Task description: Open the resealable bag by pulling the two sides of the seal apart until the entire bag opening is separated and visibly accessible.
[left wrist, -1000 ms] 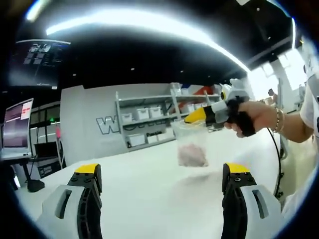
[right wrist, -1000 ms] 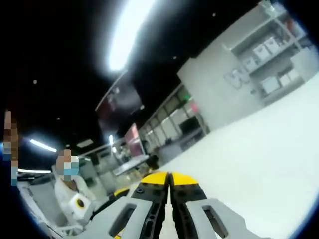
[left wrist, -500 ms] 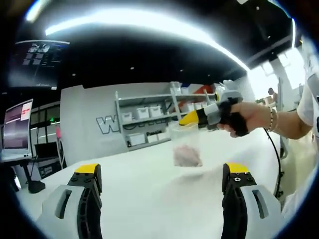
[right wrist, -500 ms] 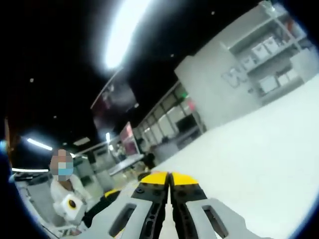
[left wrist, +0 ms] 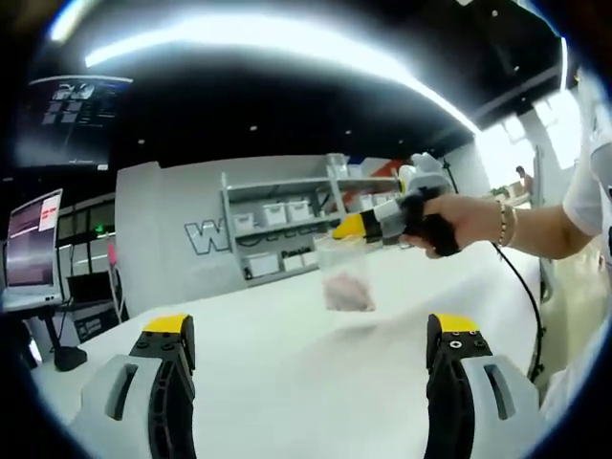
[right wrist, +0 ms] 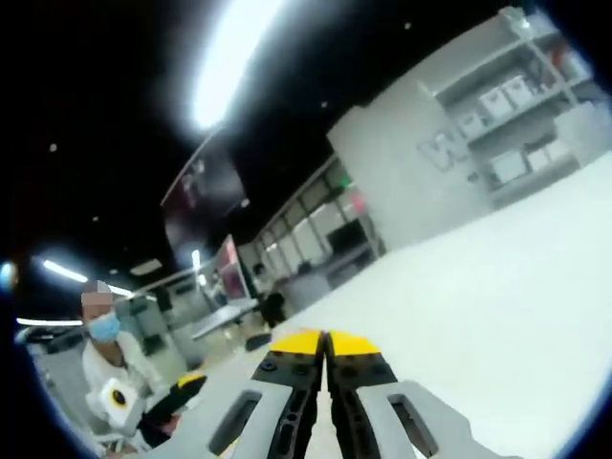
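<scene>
A large indoor workspace with a dark ceiling (left wrist: 287,105) crossed by a long bright light strip (left wrist: 268,43). A broad white tabletop (left wrist: 306,382) fills the foreground. Behind it, a grey wall (left wrist: 172,249) (with partly hidden lettering) backs metal shelving (left wrist: 287,225) holding white bins. A lit monitor (left wrist: 33,244) stands at the left.

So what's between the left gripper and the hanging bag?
Bare white table, seen in the left gripper view. The left gripper is open; the bag hangs beyond it from the right gripper.
</scene>
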`<state>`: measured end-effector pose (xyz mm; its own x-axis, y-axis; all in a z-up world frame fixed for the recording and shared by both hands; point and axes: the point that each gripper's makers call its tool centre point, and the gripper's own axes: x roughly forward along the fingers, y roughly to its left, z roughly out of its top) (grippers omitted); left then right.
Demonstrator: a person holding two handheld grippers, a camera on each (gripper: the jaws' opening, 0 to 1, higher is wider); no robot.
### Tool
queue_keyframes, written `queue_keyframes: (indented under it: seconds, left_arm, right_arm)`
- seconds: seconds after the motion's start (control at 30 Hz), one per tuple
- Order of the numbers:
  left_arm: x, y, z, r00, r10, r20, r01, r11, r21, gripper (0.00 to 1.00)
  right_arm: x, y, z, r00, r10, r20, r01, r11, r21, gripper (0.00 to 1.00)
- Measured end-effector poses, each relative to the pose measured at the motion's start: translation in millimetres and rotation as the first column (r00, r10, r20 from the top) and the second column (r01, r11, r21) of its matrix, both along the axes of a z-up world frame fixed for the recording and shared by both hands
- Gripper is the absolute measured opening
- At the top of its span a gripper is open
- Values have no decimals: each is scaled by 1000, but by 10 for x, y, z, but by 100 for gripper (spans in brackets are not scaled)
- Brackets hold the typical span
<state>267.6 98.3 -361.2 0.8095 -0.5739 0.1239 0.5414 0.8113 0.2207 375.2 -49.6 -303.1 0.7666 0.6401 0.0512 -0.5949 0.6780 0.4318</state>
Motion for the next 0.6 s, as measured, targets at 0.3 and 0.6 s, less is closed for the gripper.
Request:
queue_keyframes:
  seconds: [0.3, 0.6]
  left_arm:
    - [70, 20, -28, 1000, 5, -18, -5, 1000, -1, 100]
    - [127, 73, -3, 1000, 14, -13, -14, 1000, -6, 100]
  right_arm:
    - [233, -18, 0, 1000, -17, 2, 17, 999, -29, 0]
    - [385, 48, -24, 1000, -12, -7, 11, 999, -51, 0]
